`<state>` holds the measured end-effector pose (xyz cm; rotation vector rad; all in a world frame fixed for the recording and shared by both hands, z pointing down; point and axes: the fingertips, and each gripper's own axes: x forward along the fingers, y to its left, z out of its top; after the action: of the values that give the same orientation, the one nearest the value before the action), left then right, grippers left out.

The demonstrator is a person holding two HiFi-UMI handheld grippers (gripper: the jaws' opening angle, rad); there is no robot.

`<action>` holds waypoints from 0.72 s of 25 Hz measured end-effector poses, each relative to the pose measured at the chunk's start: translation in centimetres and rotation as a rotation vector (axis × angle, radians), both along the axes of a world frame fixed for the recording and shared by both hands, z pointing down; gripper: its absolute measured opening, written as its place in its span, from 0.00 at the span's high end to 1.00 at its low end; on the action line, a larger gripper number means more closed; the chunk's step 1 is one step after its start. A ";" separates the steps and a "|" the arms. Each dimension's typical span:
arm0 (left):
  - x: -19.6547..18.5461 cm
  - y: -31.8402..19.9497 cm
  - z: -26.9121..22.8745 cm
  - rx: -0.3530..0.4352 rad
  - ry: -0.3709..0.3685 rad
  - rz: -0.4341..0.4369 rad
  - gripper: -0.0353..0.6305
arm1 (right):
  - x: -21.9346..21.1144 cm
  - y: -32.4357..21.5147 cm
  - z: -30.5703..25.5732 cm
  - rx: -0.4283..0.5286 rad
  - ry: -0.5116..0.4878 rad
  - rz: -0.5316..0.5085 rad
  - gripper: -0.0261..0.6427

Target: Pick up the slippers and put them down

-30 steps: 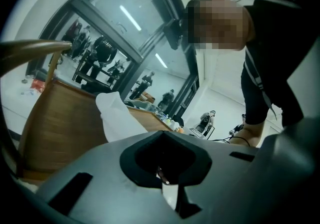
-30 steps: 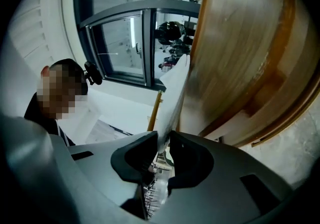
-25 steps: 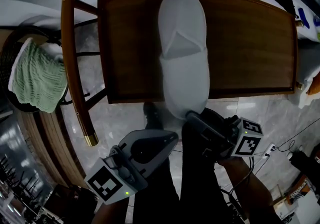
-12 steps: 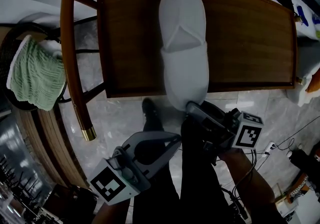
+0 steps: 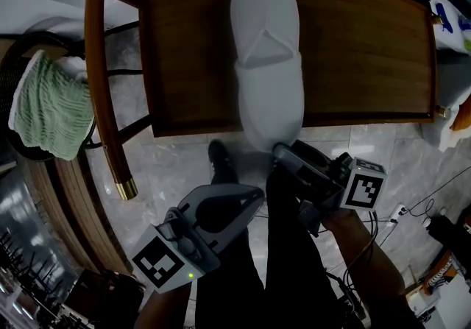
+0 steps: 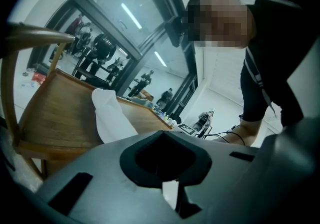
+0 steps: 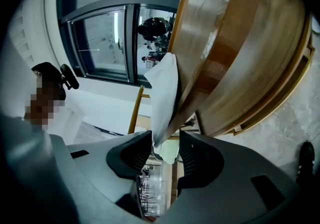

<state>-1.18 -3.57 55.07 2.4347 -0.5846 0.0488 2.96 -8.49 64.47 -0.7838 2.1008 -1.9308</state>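
One white slipper (image 5: 268, 62) lies lengthwise on the wooden chair seat (image 5: 368, 62), with its heel hanging over the front edge. My right gripper (image 5: 283, 152) is at that heel. Its jaws have just been opening, and the heel edge (image 7: 162, 97) still stands between them without being pinched, so the right gripper (image 7: 165, 150) is open. My left gripper (image 5: 254, 195) hangs lower, to the left of the person's legs and away from the chair. Its jaws meet at the tips with nothing in them. The left gripper (image 6: 162, 135) points toward the slipper (image 6: 110, 118) from a distance.
The chair's curved back rail (image 5: 99, 77) runs down the left side of the seat. A green towel (image 5: 48, 110) lies on a round dark stool at far left. The person's shoe (image 5: 219, 162) is on the marble floor below the seat edge. Cables (image 5: 412, 210) trail at lower right.
The right gripper's jaws have parted around the slipper's heel and sunk slightly. The slipper now rests on the seat. The left gripper has hardly moved.
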 end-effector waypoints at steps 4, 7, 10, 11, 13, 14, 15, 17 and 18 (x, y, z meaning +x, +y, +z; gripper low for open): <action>0.3 0.2 -0.7 0.010 -0.011 0.007 0.94 | 2.4 0.8 -0.5 -0.020 0.065 0.033 0.74; 0.3 0.1 -3.1 0.023 -0.011 0.002 0.94 | 5.7 1.5 -3.0 0.029 0.155 0.070 0.74; 0.6 -1.0 -6.9 0.075 -0.005 -0.002 0.94 | 7.7 0.1 -8.9 0.226 0.252 0.078 0.81; 0.9 -1.7 -8.5 0.105 -0.001 -0.005 0.94 | 7.9 -0.8 -11.5 0.304 0.268 0.080 0.85; 1.7 -2.6 -12.4 0.152 0.014 -0.012 0.94 | 7.6 -2.1 -17.3 0.448 0.269 0.073 0.87; 2.1 -2.7 -14.6 0.167 0.022 -0.013 0.94 | 7.1 -2.3 -20.4 0.516 0.262 0.065 0.88; 2.4 -2.6 -16.7 0.182 0.027 -0.011 0.94 | 6.4 -2.2 -23.6 0.585 0.254 0.054 0.89; 3.0 -1.9 -21.0 0.221 0.033 -0.003 0.94 | 4.9 -1.4 -29.4 0.725 0.250 0.023 0.90; 3.3 -1.5 -23.1 0.243 0.035 0.002 0.94 | 4.2 -0.7 -32.1 0.796 0.257 0.002 0.90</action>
<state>2.16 -5.08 31.95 2.6653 -0.6020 -0.0679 7.19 -9.24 32.40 -0.8508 2.6885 -0.8510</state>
